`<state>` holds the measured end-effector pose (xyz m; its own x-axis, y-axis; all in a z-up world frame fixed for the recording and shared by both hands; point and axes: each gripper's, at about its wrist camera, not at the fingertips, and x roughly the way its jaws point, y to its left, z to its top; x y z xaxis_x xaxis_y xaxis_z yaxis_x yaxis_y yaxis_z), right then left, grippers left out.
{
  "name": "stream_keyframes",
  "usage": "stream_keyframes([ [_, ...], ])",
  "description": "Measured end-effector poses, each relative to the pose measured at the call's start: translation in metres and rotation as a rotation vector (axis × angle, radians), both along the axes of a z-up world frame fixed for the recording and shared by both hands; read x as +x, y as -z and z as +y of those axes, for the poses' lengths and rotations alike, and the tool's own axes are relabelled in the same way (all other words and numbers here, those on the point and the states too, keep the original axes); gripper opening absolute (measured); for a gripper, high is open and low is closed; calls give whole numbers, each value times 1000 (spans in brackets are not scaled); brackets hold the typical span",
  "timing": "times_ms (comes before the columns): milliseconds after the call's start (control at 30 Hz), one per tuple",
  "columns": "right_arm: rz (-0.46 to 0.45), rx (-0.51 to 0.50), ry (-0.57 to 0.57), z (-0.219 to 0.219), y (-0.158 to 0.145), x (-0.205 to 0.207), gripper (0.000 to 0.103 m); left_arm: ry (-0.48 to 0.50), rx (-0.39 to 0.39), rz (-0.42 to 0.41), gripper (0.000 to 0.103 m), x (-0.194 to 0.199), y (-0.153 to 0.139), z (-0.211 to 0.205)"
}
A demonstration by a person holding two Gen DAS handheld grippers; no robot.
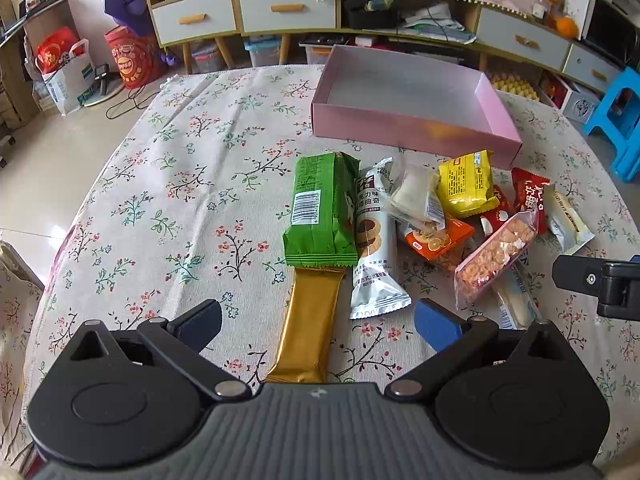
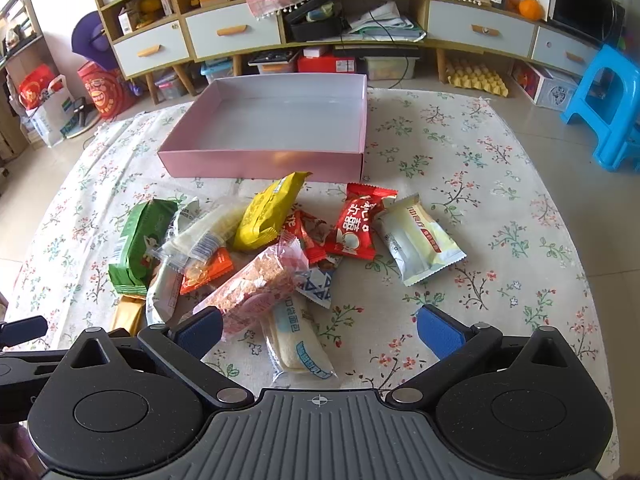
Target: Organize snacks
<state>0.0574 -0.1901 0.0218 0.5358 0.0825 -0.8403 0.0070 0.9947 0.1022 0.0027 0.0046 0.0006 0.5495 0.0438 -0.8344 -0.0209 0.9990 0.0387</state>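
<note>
Snacks heaped on a floral-clothed table (image 2: 460, 152), just in front of an open pink box (image 2: 272, 160) with nothing inside. Left gripper (image 1: 318, 322) spread wide, fingers (image 1: 200, 318) released and grasping nothing, poised low over a gold wrapper (image 1: 308, 328) lying lengthwise between them. Green packet (image 1: 320, 208) overlapping the gold wrapper's far end, barcode facing up; white cookie packet (image 1: 374, 248) touching its right side. Right gripper (image 2: 320, 326) likewise spread, fingers (image 2: 438, 334) released, nothing held. Between them, a clear-wrapped bread roll with blue print (image 2: 298, 344); left finger touching or just above a pink-tinted pack of crisped rice bars (image 2: 256, 284), contact unclear. Farther into the heap: yellow packet (image 2: 268, 212) propped on the pile nearest the box, red packet (image 2: 356, 224) beside it, cream-and-white packet (image 2: 416, 240) at the heap's right edge, small orange packet (image 2: 206, 270) tucked under clear wrappers. Beyond the table, a long cabinet with white drawers (image 2: 232, 36) and a blue plastic stool (image 2: 604, 108) on the tiled floor.
</note>
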Motion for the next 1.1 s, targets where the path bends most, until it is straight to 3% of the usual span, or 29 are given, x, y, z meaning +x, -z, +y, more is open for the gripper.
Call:
stream_keyframes([
  [1100, 0, -10, 0, -2, 0, -1, 103, 13, 7, 3, 103, 0, 0, -4],
])
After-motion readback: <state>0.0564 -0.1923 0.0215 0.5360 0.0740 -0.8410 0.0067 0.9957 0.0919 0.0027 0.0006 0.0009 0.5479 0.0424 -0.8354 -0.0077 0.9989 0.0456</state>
